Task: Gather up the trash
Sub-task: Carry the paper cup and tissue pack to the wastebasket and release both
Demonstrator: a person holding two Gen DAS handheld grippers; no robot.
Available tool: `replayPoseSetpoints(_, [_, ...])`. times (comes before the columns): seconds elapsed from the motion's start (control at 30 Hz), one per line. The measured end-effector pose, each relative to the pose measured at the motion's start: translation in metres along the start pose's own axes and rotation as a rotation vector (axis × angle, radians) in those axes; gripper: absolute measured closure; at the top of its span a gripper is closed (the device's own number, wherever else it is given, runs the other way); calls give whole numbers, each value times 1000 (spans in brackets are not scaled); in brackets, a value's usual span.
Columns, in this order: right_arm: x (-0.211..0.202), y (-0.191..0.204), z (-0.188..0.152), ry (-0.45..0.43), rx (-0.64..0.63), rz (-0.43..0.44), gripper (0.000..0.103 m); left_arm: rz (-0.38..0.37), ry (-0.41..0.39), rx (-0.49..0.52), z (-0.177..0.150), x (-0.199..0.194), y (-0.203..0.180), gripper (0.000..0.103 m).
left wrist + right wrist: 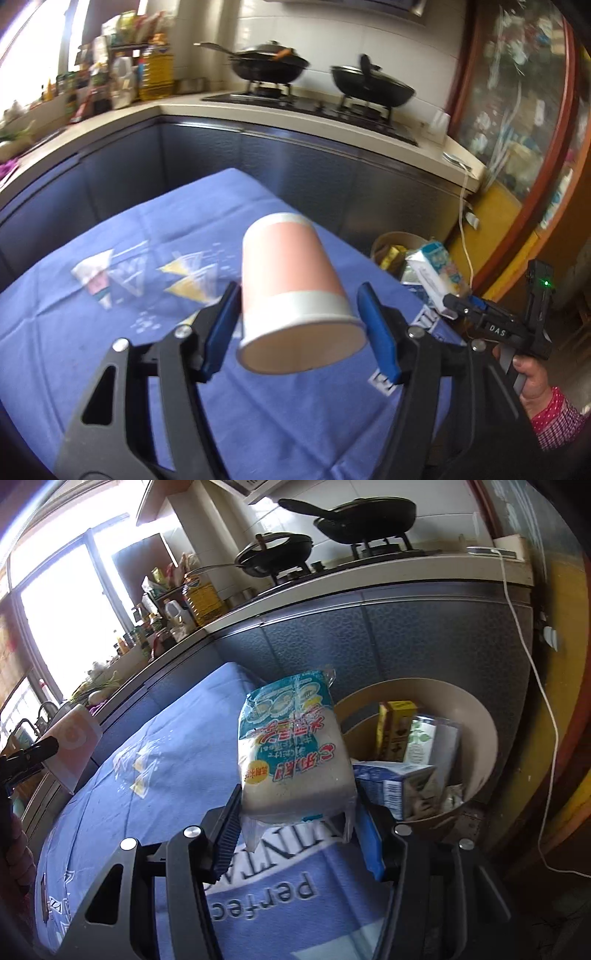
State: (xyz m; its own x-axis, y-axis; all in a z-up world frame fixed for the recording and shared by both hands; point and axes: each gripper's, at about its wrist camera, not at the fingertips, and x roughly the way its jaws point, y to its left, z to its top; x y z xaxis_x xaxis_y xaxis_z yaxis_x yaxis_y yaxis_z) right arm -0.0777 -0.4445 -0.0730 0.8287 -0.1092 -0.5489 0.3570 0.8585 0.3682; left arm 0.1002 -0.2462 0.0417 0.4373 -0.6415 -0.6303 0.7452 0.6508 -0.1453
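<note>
Pink paper cup (295, 295), white-banded at both ends, sits tilted between claw pads.

Two wrist fisheyes, each looking forward and down along its own gripper's fingers, close over a blue tablecloth (92, 325).

The left wrist view faces the stove counter (295, 110) with the held paper cup (295, 291) filling its centre; the right gripper (452, 308) shows at its right edge. The right wrist view, rolled, faces the same counter and the trash bin (476, 738); both share cloth, pans (275, 550) and bin.
</note>
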Motion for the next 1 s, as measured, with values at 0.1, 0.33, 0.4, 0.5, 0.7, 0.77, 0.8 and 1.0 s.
replayPoseSetpoints(0.1, [-1,-33,5,-14,26,-55,47,-107,54,73,20,54,-55,41])
replayPoseSetpoints(0.33, [15,-92,16,-5,74,-113,46,-234,182,158,43,170,-147,39])
replayPoseSetpoints(0.4, [21,-96,19,2,69,-106,45,-236,225,173,43,196,-163,39])
replayPoseSetpoints(0.5, [28,-98,18,-7,56,-117,38,-226,277,212,37,229,-182,34])
replayPoseSetpoints(0.7, [35,-99,12,-22,61,-126,22,-156,314,199,33,253,-188,20])
replayPoseSetpoints(0.77, [32,-101,11,-35,75,-121,22,-160,297,167,36,245,-182,20])
replayPoseSetpoints(0.8, [31,-102,11,-39,81,-118,22,-157,287,157,38,240,-179,20])
replayPoseSetpoints(1.0, [16,-98,13,-76,110,-108,22,-163,209,102,46,196,-157,20])
